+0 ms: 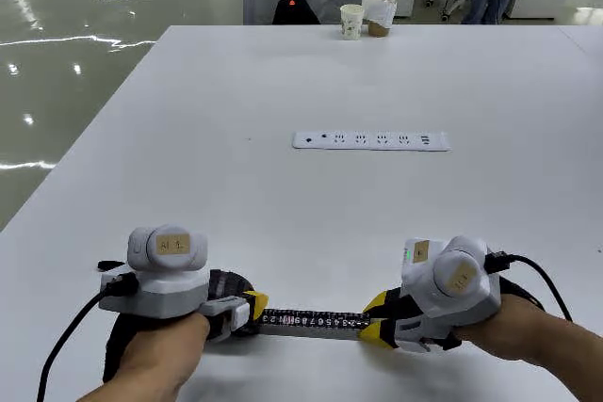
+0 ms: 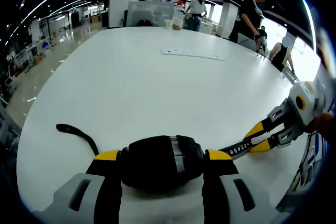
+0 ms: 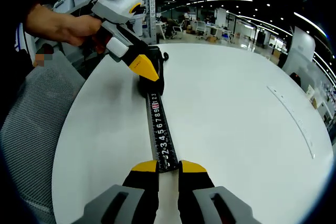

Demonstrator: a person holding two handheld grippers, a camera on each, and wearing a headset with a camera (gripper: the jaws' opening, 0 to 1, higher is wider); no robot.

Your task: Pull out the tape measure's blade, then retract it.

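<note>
The pull-out looks partly done: a short stretch of the tape measure's blade (image 1: 311, 320) lies bared along the bottom edge of the head view, flat on the white worktop (image 1: 377, 214), between the 2 grippers. Any further drawing and the whole retraction are left, I'd say. The left gripper (image 1: 243, 300), lower left, has its jaws clamped either side of the black tape measure case (image 2: 160, 163), whose wrist strap (image 2: 79, 132) trails off to the left. The right gripper (image 3: 168, 167), lower right in the head view, has its jaws nipping the blade's free end. Both grippers are held low, close to the worktop, pointing at one another along the blade. A power strip (image 1: 370, 141) lies mid-frame, well apart
</note>
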